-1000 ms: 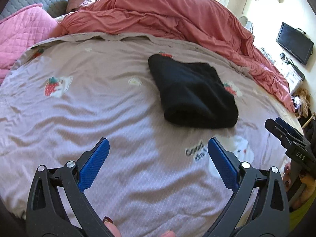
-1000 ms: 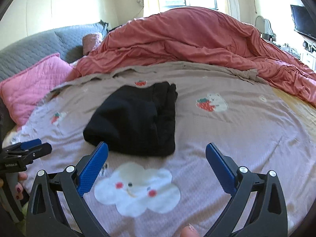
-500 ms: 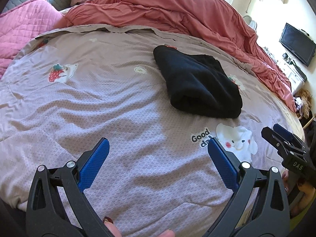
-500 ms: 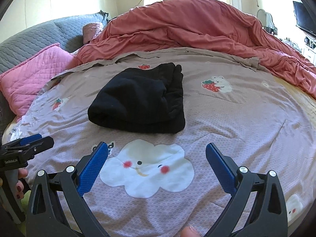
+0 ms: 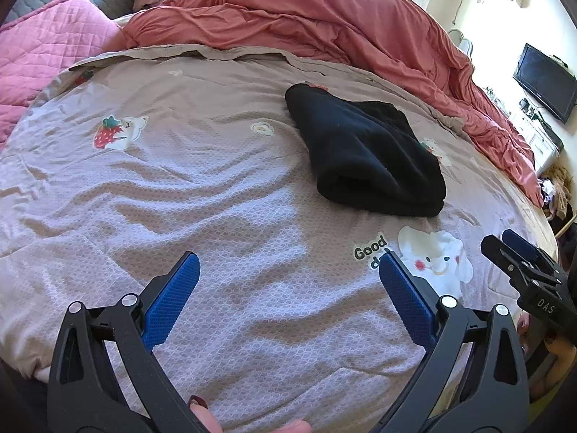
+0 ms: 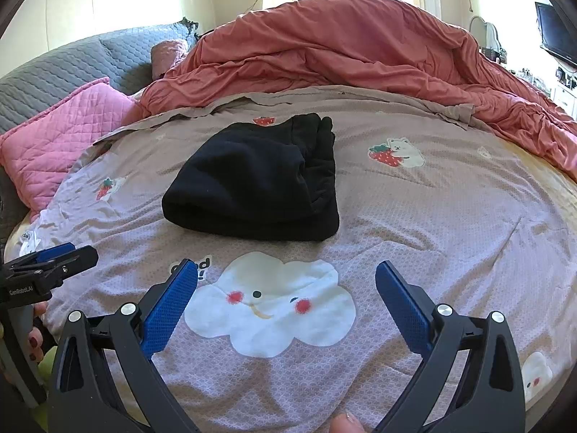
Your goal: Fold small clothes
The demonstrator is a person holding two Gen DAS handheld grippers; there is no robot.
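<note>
The folded black garment lies ahead of both wide-open, empty grippers, long axis running away from them, nearer the right gripper than the left gripper.

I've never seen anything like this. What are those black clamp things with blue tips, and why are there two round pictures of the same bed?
There is no robot here. A person holds one hand-held gripper in each hand, and each gripper carries a wide-angle camera that looks forward along its two fingers. That is why the pictures look round and bent.

One picture comes from the left gripper, the other from the right gripper. Each also catches the other gripper at its edge. The blue parts are the fingertip pads.

Both grippers are open, apart from the cloth, and hold nothing.

On the printed bedsheet lies a black garment, already folded into a thick bundle, just beyond the white cloud print. Behind it a red duvet is heaped up, with a pink pillow to one side.
</note>
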